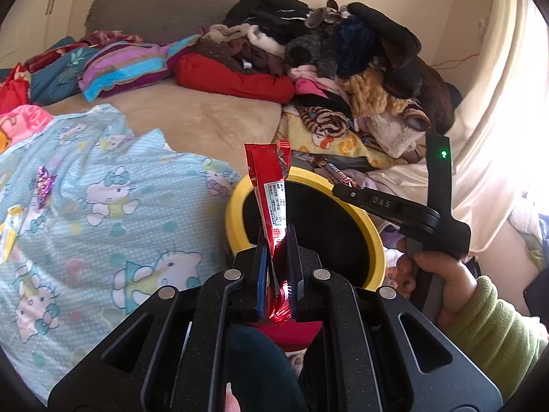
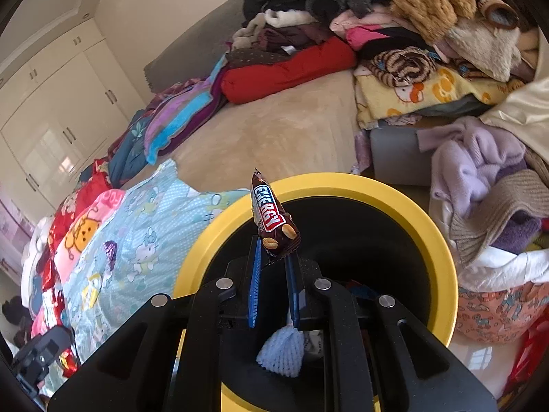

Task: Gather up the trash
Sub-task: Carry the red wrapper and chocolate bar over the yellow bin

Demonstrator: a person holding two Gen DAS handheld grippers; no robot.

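2 grippers over yellow bin [image 2: 405, 202], left gripper [image 1: 277, 240] pinching red wrapper [image 1: 269, 185], right gripper [image 2: 273, 257] gripping Energy bar [image 2: 271, 216].

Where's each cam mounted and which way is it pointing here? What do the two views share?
Left wrist: on the left gripper, looking along its fingers at a red wrapper they pinch before the yellow bin; right gripper and its hand show.
Right wrist: on the right gripper, looking down into the yellow bin, holding an Energy bar wrapper.
Shared: bin, Hello Kitty sheet, clothes pile.
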